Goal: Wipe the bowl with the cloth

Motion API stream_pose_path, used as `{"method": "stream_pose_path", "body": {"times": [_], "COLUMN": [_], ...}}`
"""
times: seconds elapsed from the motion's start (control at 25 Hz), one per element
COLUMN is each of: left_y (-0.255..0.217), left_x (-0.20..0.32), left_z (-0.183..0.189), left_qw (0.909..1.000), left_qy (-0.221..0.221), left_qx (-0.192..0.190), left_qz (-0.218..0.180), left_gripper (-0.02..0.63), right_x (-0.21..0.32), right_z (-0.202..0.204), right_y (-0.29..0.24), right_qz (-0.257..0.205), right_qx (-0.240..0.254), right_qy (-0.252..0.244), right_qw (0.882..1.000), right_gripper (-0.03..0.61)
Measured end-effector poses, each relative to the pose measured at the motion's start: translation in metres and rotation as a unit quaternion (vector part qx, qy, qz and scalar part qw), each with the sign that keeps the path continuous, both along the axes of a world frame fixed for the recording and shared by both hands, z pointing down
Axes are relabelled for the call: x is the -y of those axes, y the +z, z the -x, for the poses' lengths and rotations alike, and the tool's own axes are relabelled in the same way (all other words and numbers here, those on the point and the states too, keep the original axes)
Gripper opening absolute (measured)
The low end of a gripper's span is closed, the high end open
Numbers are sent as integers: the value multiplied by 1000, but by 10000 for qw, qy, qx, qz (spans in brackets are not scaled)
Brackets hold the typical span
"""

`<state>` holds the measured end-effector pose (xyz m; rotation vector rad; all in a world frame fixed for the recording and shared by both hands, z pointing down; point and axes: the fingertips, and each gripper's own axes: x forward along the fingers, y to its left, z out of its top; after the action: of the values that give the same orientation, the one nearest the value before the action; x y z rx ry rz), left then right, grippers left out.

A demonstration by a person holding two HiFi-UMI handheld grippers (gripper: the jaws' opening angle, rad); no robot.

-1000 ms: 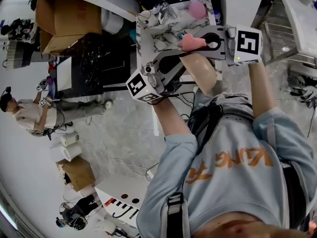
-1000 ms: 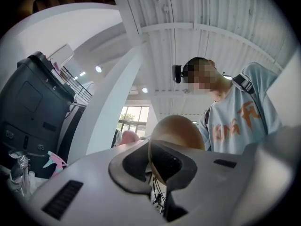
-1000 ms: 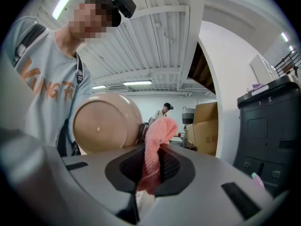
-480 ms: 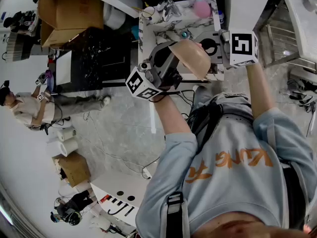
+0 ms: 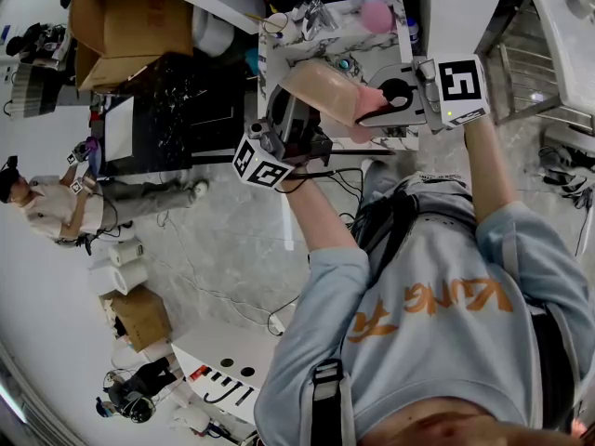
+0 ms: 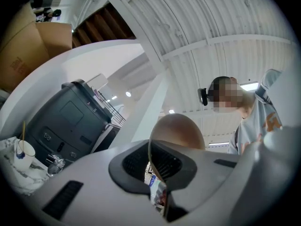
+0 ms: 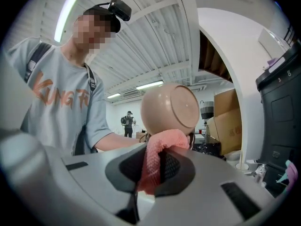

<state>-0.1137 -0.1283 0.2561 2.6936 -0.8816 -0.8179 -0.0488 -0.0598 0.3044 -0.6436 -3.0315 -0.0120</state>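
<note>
Bright, even indoor light falls from long white ceiling tube lamps [image 7: 66, 13], one glaring in the right gripper view, and shadows stay soft. All three views bulge like a fisheye, with straight lines bending toward black rounded corners. The pale grey left gripper [image 6: 155, 173] and right gripper [image 7: 150, 168] blur close to their own cameras, while the smooth tan round bowl [image 7: 170, 108] carries a mild sheen.

Both forearms reach forward and raised; left gripper [image 5: 297, 117] clamps the bowl [image 5: 321, 86] by its rim, right gripper [image 5: 379, 110] pinches the cloth [image 7: 155, 159] against it.
</note>
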Motion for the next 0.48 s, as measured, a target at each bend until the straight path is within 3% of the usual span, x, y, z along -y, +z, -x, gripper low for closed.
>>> {"method": "stream_pose_path", "body": {"times": [0.24,0.48], "left_y": [20,45], "left_x": [6,6], "left_z": [14,6], "left_qw": [9988,9968], "left_qy": [-272,-207], "left_qx": [-87,299], "left_qz": [393,710], "left_gripper": [31,31], "right_x": [-8,-5], "right_z": [-8,-18], "right_y": [-14,-32], "right_qz": [167,286], "right_qx": [364,863], "right_qy": [-286,-282], "right_qw": [9988,9955], "right_gripper": [40,40]}}
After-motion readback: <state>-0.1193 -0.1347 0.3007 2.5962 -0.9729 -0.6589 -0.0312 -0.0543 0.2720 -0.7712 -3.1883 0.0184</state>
